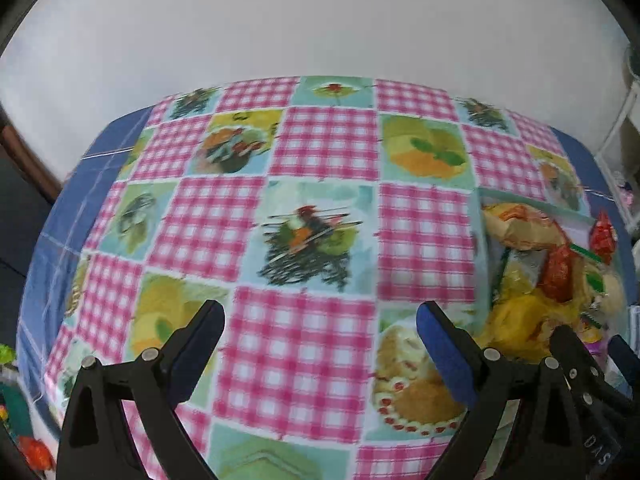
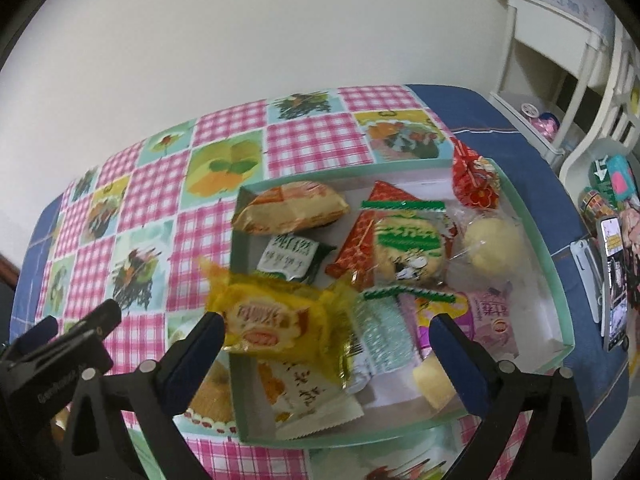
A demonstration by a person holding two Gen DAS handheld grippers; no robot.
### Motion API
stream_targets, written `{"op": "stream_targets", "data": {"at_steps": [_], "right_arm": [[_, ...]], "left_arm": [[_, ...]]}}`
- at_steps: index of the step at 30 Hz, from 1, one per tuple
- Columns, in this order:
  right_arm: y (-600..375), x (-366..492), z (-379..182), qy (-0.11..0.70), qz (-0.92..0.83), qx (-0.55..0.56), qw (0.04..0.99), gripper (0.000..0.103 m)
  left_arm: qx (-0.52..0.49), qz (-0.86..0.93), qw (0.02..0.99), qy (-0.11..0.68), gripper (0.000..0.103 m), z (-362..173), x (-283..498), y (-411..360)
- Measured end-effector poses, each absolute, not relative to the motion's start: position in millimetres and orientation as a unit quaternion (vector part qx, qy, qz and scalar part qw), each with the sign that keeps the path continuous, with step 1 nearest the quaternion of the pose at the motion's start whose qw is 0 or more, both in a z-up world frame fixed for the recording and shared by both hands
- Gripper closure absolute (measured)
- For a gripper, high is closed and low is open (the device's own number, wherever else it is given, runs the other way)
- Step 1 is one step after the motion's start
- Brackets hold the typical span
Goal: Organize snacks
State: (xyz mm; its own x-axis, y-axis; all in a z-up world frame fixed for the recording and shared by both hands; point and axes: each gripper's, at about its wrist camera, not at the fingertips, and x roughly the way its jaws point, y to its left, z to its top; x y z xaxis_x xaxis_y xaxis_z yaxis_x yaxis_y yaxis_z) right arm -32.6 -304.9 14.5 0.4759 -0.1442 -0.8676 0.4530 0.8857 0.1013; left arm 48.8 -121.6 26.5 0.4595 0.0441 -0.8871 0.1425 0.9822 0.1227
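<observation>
The left gripper (image 1: 320,320) points steeply downward, its two blue-padded fingers (image 1: 444,344) spread wide with nothing between them. The right gripper (image 2: 326,334) tilts down just as steeply, its jaws standing wide apart and its blue pads (image 2: 460,360) pressing on nothing, just beside the left one

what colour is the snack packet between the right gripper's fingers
Yellow, with a red-and-white label; the snack packet shows best in the right wrist view.

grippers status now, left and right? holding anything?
Left gripper: open, nothing between the jaws, over the tablecloth.
Right gripper: open wide; yellow snack packet lies between the jaws, not gripped, over the box.
</observation>
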Motion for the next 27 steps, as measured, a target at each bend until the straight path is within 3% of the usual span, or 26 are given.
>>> {"op": "stream_targets", "data": {"at_steps": [27], "right_arm": [[-263.8, -70.5, 10.9, 0.505, -0.163, 0.122, 0.839, 0.0]], "left_arm": [[0.137, -0.032, 0.829, 0.541, 0.006, 38.2, -5.7, -80.9]]}}
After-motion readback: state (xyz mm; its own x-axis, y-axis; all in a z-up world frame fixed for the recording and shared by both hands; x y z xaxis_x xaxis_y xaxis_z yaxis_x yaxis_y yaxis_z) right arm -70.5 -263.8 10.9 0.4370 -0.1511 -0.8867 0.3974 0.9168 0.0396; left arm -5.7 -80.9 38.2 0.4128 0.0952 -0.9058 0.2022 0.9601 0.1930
